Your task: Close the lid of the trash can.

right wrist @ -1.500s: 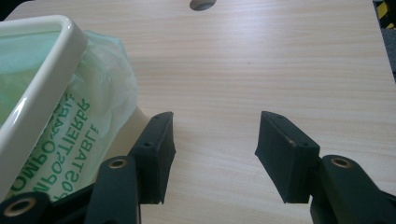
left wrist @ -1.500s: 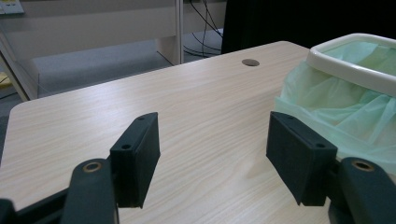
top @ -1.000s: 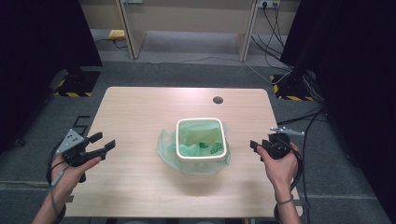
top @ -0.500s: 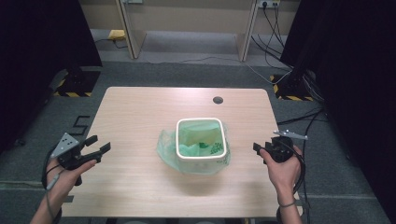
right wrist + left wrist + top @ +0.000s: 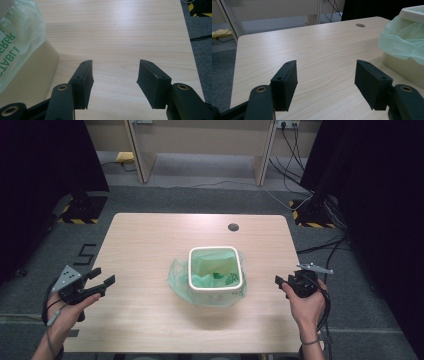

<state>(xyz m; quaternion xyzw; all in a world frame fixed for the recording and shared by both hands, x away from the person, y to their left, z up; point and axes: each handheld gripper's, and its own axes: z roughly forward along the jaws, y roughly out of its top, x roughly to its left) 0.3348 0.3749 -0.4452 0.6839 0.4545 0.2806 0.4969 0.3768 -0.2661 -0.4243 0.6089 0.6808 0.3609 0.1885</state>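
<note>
Your left gripper [image 5: 97, 282] hovers at the near left edge of the counter [image 5: 150, 240], jaws wide with nothing between them; your right gripper [image 5: 285, 281] hangs at the near right edge, its jaws likewise wide and empty, both pointing inward; between them, well apart from each, the white bin [image 5: 215, 268] stands upright near the counter's middle, its pale green liner bag [image 5: 180, 277] folded over the rim and spilling down the sides; beyond it, a small round hole [image 5: 233, 227] marks the far side of the wooden top.
</note>
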